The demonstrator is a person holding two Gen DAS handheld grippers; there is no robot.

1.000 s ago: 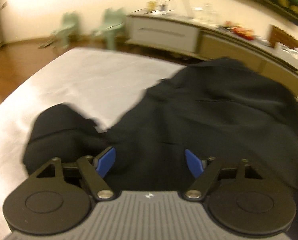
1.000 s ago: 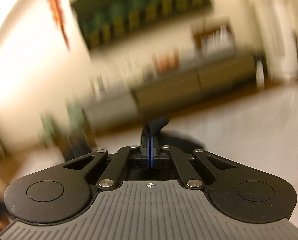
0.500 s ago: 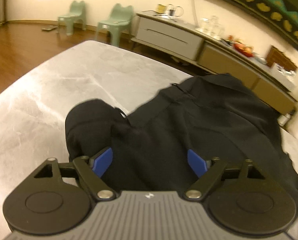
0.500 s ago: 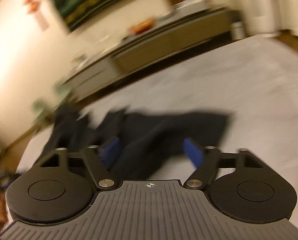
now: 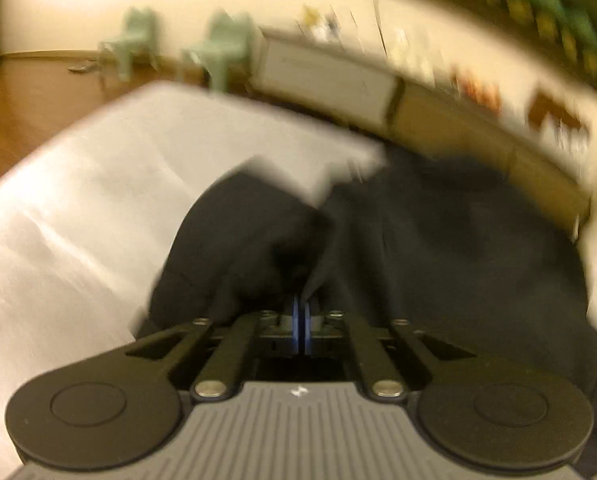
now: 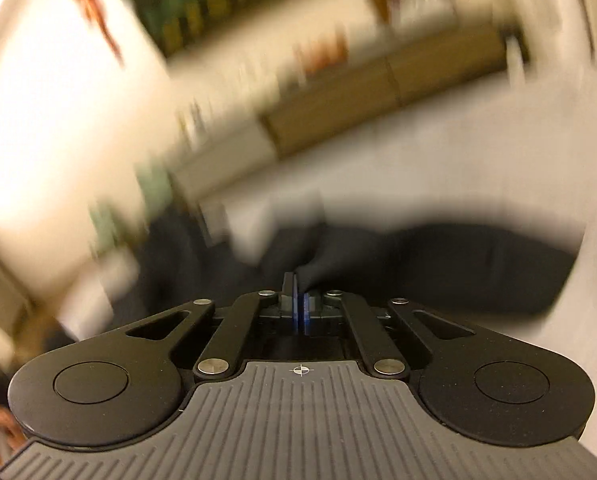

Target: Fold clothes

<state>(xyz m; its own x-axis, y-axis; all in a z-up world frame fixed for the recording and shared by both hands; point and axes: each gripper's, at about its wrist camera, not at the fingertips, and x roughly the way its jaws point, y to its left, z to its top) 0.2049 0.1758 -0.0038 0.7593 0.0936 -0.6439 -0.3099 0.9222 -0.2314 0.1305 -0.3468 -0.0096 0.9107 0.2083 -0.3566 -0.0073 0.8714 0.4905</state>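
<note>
Both grippers clamped on black garment, frames blurred.
Left gripper pinching fabric fold; right gripper pinching fabric over white table.

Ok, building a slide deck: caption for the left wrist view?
Left gripper shut on a fold of the black garment lying on the white bed.

Each camera looks forward along its own gripper, close over the table, facing the sideboard; both views share the black garment.
</note>
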